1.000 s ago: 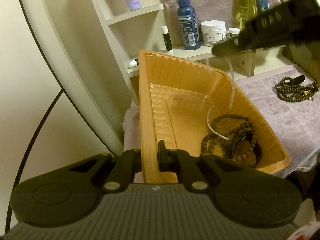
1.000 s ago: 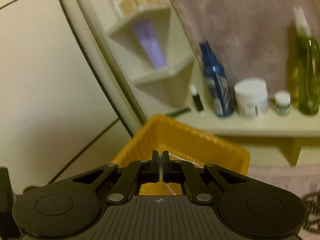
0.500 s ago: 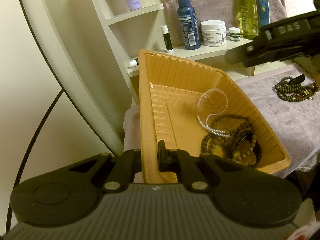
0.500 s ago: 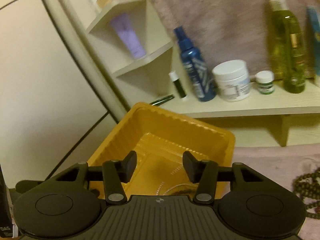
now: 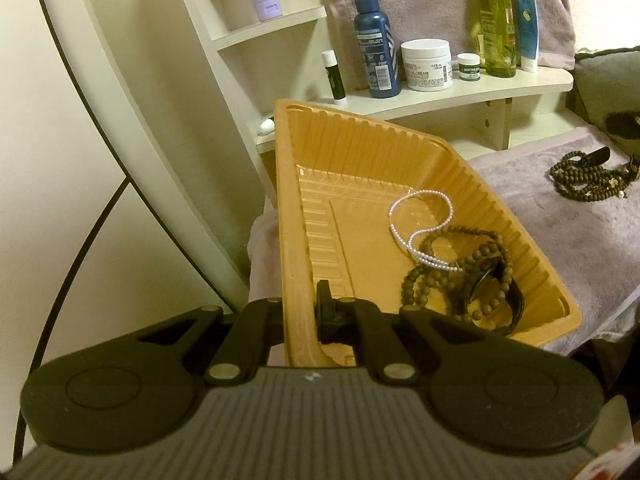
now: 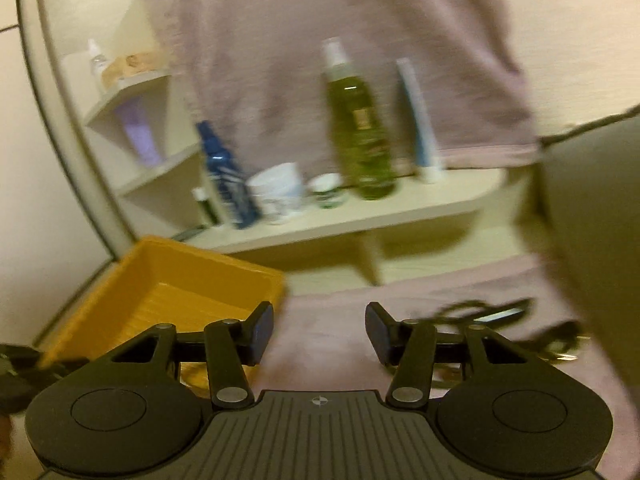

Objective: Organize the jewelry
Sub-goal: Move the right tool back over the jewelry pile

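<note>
- Left tool (image 5: 306, 314): clamped together on the near rim of the tray (image 5: 294, 240), one finger outside the wall, one inside; holding the tray steady, just as a second ago.
- Tray: orange, ribbed, tilted up at the far end, resting over the left edge of the towel (image 5: 540, 216) that covers the surface.
- In the tray's near right corner: a heap of brown beads (image 5: 452, 276) with a dark round piece among them, already put away.
- Pearl strand (image 5: 420, 220): now lying loose in a loop on the tray floor, one end draped onto the brown beads; a second ago hanging from the right tool above the tray, so just dropped in.
- Right tool (image 6: 319, 330): fingers apart with nothing between them; pinched shut a second ago, spread since, and no longer in the left view where it hung over the tray. Blurred right view, swung away from the tray toward the open towel.
- Meaning for the task: one more piece sorted, right tool free for the next.
- Farther right on the towel: a second pile of dark beads (image 5: 588, 178) with a small black piece, well apart from the tray, still outside it; likely next to be fetched.
- Behind, along the back edge: a shelf (image 5: 460, 94) with bottles, jars and tubes.
</note>
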A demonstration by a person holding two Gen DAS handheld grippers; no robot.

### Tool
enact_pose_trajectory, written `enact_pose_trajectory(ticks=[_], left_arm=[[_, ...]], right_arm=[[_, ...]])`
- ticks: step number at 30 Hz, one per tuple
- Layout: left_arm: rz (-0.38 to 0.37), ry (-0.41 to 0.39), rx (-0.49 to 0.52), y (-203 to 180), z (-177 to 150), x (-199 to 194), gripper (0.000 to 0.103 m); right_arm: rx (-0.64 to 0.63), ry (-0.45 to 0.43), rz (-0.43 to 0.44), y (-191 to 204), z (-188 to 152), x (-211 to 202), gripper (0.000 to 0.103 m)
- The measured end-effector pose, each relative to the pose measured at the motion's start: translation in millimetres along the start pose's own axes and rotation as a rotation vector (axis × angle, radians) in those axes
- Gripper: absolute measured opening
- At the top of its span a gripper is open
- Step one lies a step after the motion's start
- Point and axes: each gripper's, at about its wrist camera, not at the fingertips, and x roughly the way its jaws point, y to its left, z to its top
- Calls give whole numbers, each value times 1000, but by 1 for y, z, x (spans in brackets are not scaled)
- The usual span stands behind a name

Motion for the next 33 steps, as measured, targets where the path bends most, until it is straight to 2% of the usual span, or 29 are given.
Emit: enact_pose_trajectory(ticks=[6,14,19,28,33], left_arm=[[0,-1,1,0,0,0,4],[0,0,6,0,1,-2,4],[0,0,8,0,1,-2,4],[2,8,19,1,3,-1,4],[4,10,21,1,4,0,4]], right_arm=[[-80,19,-150,-23,-26,-15,51],[-17,99,-262,-60,-60,-19,51],[-26,92,-271,-69,-64,-17,51],[-68,86,-267,-74,-62,12,51],[-63,97,-266,-77,-60,29,38]])
